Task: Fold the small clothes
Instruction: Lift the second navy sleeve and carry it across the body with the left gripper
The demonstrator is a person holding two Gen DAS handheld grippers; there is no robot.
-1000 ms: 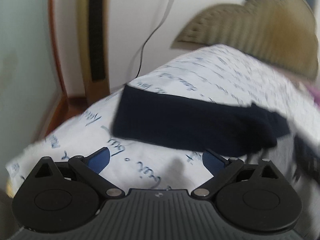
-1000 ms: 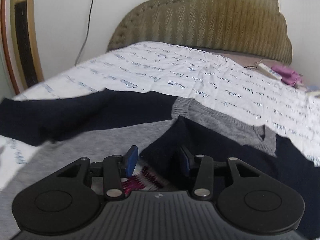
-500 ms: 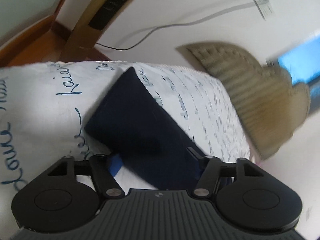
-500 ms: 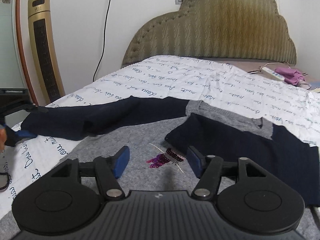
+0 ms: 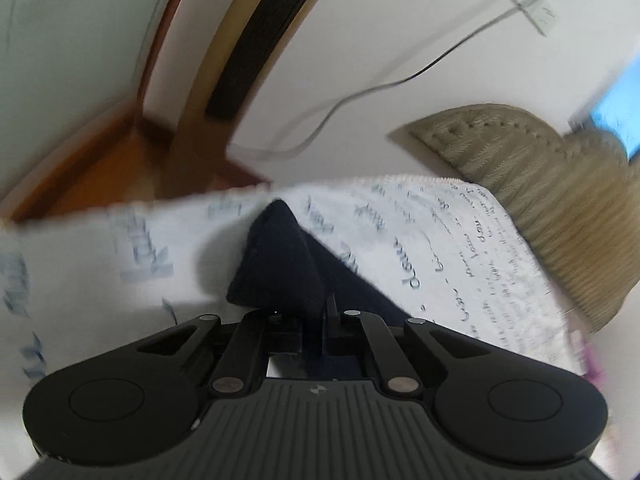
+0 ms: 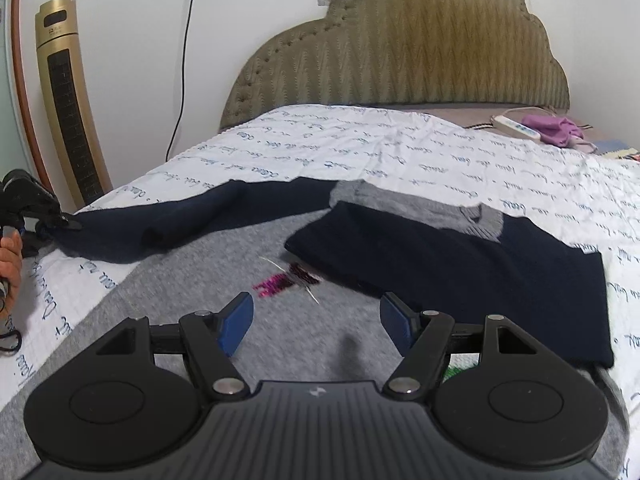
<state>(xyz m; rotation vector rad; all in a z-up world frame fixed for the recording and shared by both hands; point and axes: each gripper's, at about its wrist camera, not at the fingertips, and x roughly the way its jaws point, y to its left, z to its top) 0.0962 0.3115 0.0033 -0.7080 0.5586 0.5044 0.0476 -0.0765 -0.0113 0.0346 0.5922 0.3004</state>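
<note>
A small grey sweater (image 6: 192, 292) with navy sleeves lies flat on the script-printed bed sheet (image 6: 380, 148). One navy sleeve (image 6: 440, 268) is folded across its chest, beside a pink sequin motif (image 6: 280, 280). The other navy sleeve (image 6: 180, 220) stretches out to the left. My left gripper (image 5: 320, 316) is shut on that sleeve's cuff (image 5: 280, 264), which bunches up between the jaws; the same gripper (image 6: 60, 222) shows at the left edge of the right wrist view. My right gripper (image 6: 316, 320) hovers open over the grey body with nothing between its fingers.
A gold tower fan (image 6: 68, 100) stands by the wall left of the bed, with a cable (image 6: 180, 80) running to a socket. A padded headboard (image 6: 400, 48) is at the far end. A power strip (image 6: 516, 126) and purple cloth (image 6: 556, 128) lie at the back right. A person's hand (image 6: 10, 264) is at the left edge.
My left gripper rolled, moved onto the outstretched navy sleeve and closed on its cuff. My right gripper opened wider and drew back from the folded sleeve.
</note>
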